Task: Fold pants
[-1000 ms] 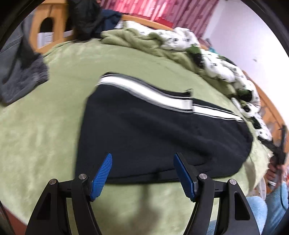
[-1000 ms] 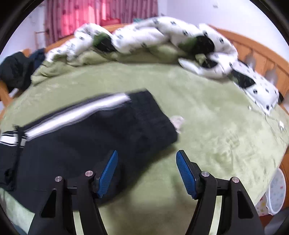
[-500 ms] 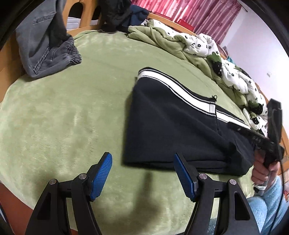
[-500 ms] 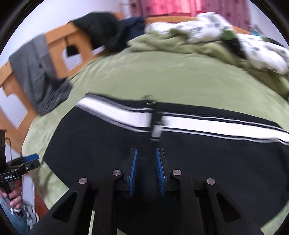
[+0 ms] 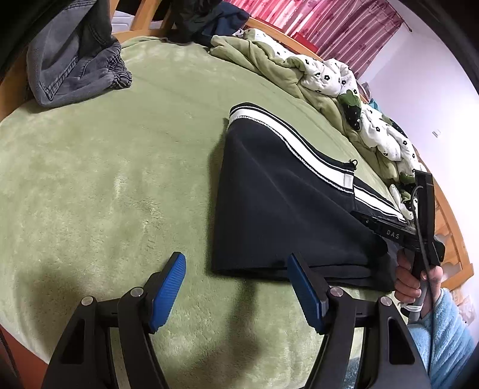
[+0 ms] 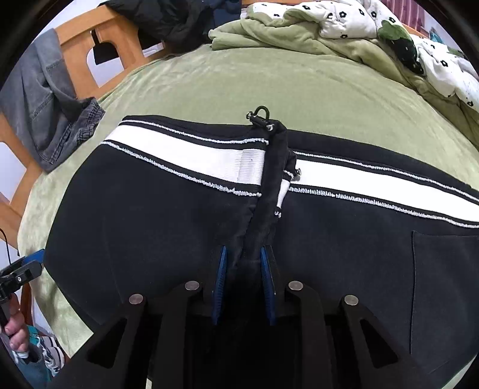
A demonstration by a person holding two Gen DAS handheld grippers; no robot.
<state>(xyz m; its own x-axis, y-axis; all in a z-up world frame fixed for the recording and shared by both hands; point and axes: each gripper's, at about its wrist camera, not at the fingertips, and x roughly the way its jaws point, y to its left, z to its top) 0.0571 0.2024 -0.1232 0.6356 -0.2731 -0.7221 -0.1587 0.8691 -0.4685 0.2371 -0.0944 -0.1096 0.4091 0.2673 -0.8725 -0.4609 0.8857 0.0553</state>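
Note:
Black pants (image 5: pixel 284 209) with a white side stripe (image 6: pixel 194 158) lie folded lengthwise on the green blanket (image 5: pixel 104 164). My left gripper (image 5: pixel 236 260) is open, hovering just short of the near left corner of the pants with nothing between its pads. My right gripper (image 6: pixel 244 260) points down at the middle of the pants. Its blue pads pinch a raised ridge of black fabric (image 6: pixel 269 179) that runs up to a metal clip (image 6: pixel 260 113), and the jaws are opening slightly. In the left wrist view its black housing (image 5: pixel 395 233) sits over the pants, held by a hand (image 5: pixel 410 278).
Grey jeans (image 5: pixel 74 68) hang over the wooden bed frame (image 6: pixel 77 45) at the far left. A rumpled green and flowered quilt (image 5: pixel 329 77) is piled along the far side. Dark clothes (image 5: pixel 203 18) lie at the back. The blanket's near edge drops off below my left gripper.
My right gripper swung from the pants' end to their middle and closed on a fold of fabric. My left gripper shifted left and lower, still open.

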